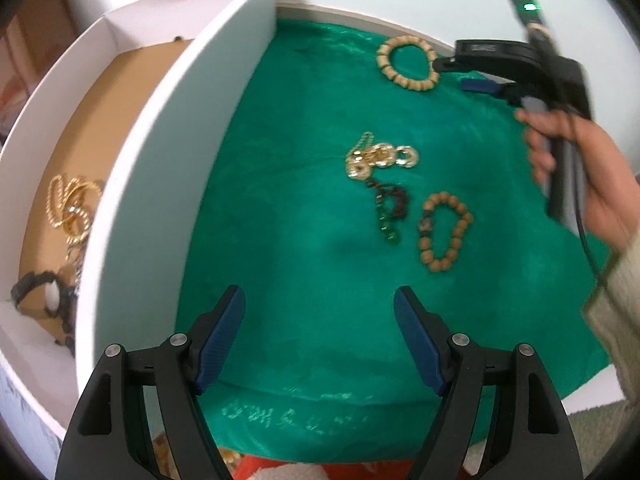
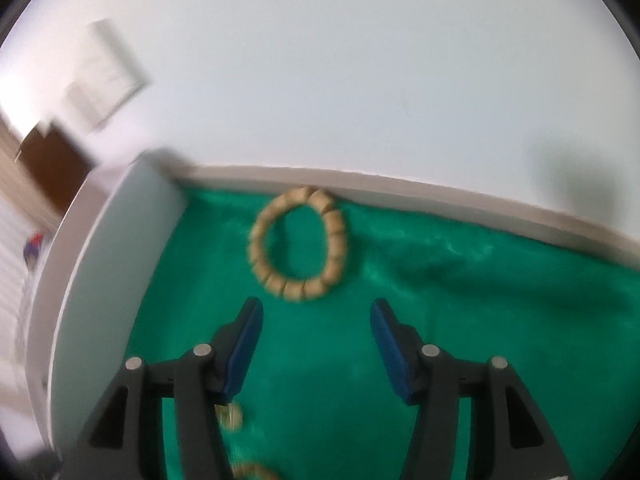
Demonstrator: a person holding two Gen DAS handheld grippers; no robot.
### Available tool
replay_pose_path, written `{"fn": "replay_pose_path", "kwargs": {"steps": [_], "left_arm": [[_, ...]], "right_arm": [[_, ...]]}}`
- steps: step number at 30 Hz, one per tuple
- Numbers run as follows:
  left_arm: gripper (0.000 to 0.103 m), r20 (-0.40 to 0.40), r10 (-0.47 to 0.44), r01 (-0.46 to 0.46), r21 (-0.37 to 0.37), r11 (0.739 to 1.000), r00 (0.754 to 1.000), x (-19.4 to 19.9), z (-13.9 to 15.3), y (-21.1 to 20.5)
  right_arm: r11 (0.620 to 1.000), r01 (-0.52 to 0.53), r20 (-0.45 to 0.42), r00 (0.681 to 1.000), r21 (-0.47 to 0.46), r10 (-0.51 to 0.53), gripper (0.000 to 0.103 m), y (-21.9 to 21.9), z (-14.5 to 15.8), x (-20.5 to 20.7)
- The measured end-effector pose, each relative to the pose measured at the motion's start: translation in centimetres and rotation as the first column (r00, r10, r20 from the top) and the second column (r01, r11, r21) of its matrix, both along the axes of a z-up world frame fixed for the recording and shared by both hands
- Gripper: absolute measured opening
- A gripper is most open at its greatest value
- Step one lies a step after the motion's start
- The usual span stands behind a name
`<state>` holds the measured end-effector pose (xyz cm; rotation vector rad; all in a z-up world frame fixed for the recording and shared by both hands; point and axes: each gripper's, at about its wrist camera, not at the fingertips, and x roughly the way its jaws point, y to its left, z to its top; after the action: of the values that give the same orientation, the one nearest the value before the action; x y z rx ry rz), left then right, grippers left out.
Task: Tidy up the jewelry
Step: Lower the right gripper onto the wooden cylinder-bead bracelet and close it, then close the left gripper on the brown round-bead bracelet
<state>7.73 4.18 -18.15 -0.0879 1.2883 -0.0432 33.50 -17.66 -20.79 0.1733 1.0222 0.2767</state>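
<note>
On a green cloth lie a tan flat-bead bracelet, a heap of gold link chain, a dark bead bracelet with green beads and a round wooden-bead bracelet. My left gripper hovers open and empty over the near cloth. A hand holds my right gripper beside the tan bracelet. In the right wrist view that tan bracelet lies just ahead of the right gripper, whose jaws stand open with nothing between them.
A white box with a cardboard floor borders the cloth on the left and holds gold chains and a dark piece. Its wall shows left of the right gripper. A wall ledge runs behind the cloth.
</note>
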Motion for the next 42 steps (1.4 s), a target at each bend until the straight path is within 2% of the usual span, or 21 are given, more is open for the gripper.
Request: {"fn": "replay_pose_path", "kwargs": {"steps": [1, 2, 5, 6, 7, 8, 11, 16, 22, 25, 27, 30, 33, 35, 38, 42], "left_arm": [[0.078, -0.002, 0.008, -0.008, 0.001, 1.0, 1.0, -0.2, 0.0, 0.3], [0.078, -0.004, 0.013, -0.013, 0.003, 1.0, 1.0, -0.4, 0.0, 0.5], [0.078, -0.011, 0.024, -0.024, 0.007, 1.0, 1.0, -0.9, -0.2, 1.2], [0.078, -0.013, 0.024, -0.024, 0.007, 1.0, 1.0, -1.0, -0.3, 1.3], [0.078, -0.016, 0.022, -0.022, 0.007, 1.0, 1.0, -1.0, -0.3, 1.3], [0.078, -0.019, 0.018, -0.018, 0.007, 1.0, 1.0, -1.0, -0.4, 1.3], [0.078, -0.018, 0.002, -0.002, 0.001, 1.0, 1.0, -0.7, -0.5, 1.1], [0.078, -0.023, -0.036, 0.035, -0.027, 0.999, 0.999, 0.3, -0.8, -0.1], [0.076, -0.009, -0.153, 0.152, -0.069, 0.986, 0.988, 1.7, -1.0, -4.6], [0.064, -0.003, -0.185, 0.185, -0.063, 0.981, 0.983, 2.8, -2.0, -7.0], [0.051, -0.012, -0.196, 0.195, -0.057, 0.979, 0.981, 3.8, -3.2, -8.6], [0.039, -0.018, -0.184, 0.183, -0.025, 0.983, 0.983, 4.8, -4.5, -9.9], [0.016, -0.041, -0.154, 0.153, -0.018, 0.988, 0.987, 5.7, -5.9, -10.6], [0.01, -0.052, -0.143, 0.143, -0.011, 0.99, 0.988, 5.6, -6.6, -10.9], [0.009, -0.031, -0.155, 0.154, -0.009, 0.988, 0.988, 5.0, -6.4, -11.0], [0.008, -0.011, -0.124, 0.122, -0.114, 0.986, 0.992, 4.4, -4.5, -9.1]], "right_arm": [[1.0, 0.018, -0.018, 1.0, 0.003, -0.018, 0.042, 0.2, -0.7, 0.9], [0.999, 0.037, -0.031, 0.999, 0.0, -0.037, 0.038, 0.4, -1.3, 1.7], [0.996, 0.083, -0.042, 0.996, -0.015, -0.083, 0.038, 0.8, -2.4, 3.0], [0.995, 0.097, -0.017, 0.995, -0.024, -0.098, 0.038, 1.0, -2.4, 3.3], [0.995, 0.096, -0.016, 0.995, -0.034, -0.096, 0.033, 1.2, -2.4, 3.5], [0.995, 0.089, -0.012, 0.996, -0.045, -0.089, 0.014, 1.5, -2.3, 3.7], [0.995, 0.065, 0.026, 0.998, -0.079, -0.063, 0.014, 1.7, -1.4, 3.2], [0.999, -0.008, 0.092, 0.996, -0.043, 0.012, 0.014, 0.8, 2.0, -1.0], [0.999, -0.04, 0.118, 0.992, -0.005, 0.04, 0.014, -2.0, 4.1, -6.8], [0.999, -0.051, 0.12, 0.991, -0.003, 0.051, 0.014, -2.9, 4.7, -8.8], [0.998, -0.061, 0.124, 0.99, -0.008, 0.061, 0.014, -3.4, 5.0, -10.5], [0.998, -0.066, 0.129, 0.989, -0.006, 0.066, 0.014, -4.6, 5.3, -12.4], [0.998, -0.07, 0.134, 0.989, -0.005, 0.07, 0.014, -5.4, 5.7, -14.3], [0.997, -0.072, 0.133, 0.988, -0.009, 0.073, 0.014, -5.8, 5.9, -15.5], [0.997, -0.078, 0.126, 0.989, -0.007, 0.078, 0.014, -6.1, 6.0, -16.5], [0.996, -0.084, 0.135, 0.987, -0.016, 0.085, 0.014, -6.4, 6.6, -17.1]]}}
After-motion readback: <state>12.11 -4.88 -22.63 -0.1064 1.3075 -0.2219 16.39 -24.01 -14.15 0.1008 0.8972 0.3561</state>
